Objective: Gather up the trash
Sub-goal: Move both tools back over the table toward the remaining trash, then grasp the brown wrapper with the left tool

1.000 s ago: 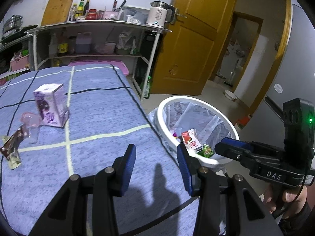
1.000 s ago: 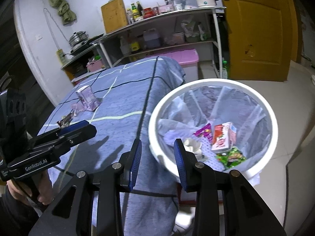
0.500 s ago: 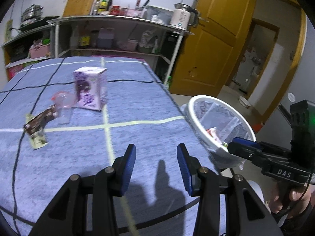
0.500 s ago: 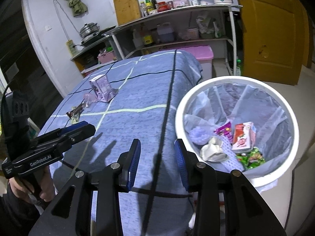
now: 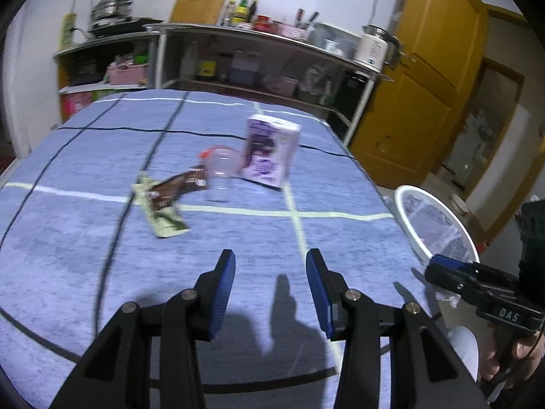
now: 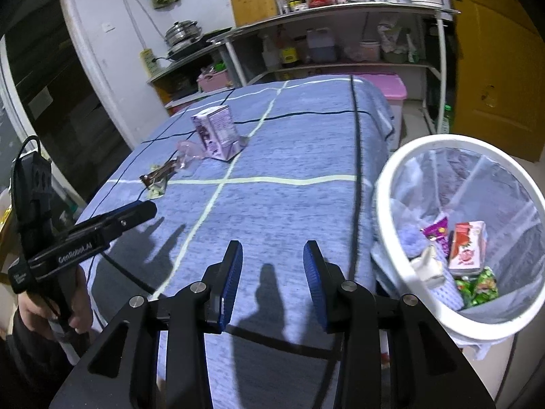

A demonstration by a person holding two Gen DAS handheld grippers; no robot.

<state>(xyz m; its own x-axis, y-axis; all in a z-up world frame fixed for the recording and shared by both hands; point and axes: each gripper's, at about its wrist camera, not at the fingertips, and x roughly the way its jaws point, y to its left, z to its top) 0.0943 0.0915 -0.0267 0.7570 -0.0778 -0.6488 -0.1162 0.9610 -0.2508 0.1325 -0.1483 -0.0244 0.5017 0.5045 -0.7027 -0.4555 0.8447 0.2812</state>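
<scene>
Left gripper (image 5: 270, 274): fingers apart, nothing between, above the blue cloth (image 5: 85, 255).
Right gripper (image 6: 272, 267): fingers apart, empty.
Trash on table: purple carton (image 5: 270, 151), clear cup (image 5: 221, 173), brown wrapper (image 5: 177, 189).
Bin (image 6: 408, 177): white, beside table; wrappers and red carton (image 6: 466, 243) inside.
</scene>
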